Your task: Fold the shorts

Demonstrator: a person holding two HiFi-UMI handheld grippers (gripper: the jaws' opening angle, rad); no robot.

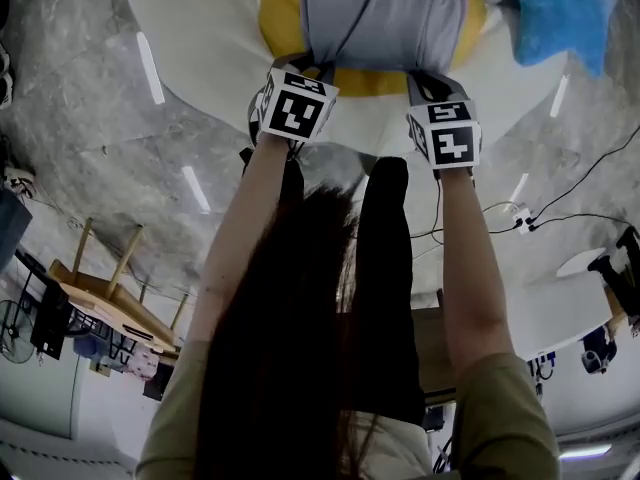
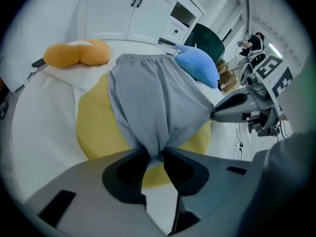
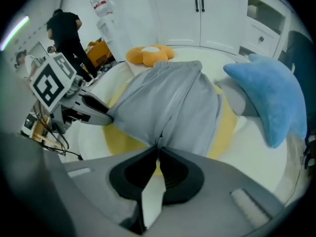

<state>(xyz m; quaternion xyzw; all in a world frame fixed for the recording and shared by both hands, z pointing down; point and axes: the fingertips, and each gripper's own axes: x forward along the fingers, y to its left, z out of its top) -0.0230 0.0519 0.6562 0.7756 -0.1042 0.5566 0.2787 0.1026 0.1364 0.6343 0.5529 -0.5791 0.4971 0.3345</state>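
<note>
Grey shorts (image 1: 380, 13) lie spread over a round yellow cushion (image 1: 280, 13), with the waistband at the far end. My left gripper (image 1: 300, 66) is shut on the near hem of one leg; in the left gripper view its pads pinch a bunch of the grey fabric (image 2: 155, 154). My right gripper (image 1: 432, 76) is shut on the near hem of the other leg, its jaws meeting on a thin fold of the cloth (image 3: 159, 144). Each gripper shows in the other's view, at the shorts' edge: the right gripper (image 2: 215, 115) and the left gripper (image 3: 111, 117).
The cushion rests on a white surface (image 1: 200, 28). A blue plush toy (image 3: 271, 93) lies to the right of the shorts, an orange plush (image 3: 148, 55) beyond the waistband. White cabinets (image 3: 212, 9) stand behind. A person in black (image 3: 66, 33) stands far left. Cables run over the floor (image 1: 560, 208).
</note>
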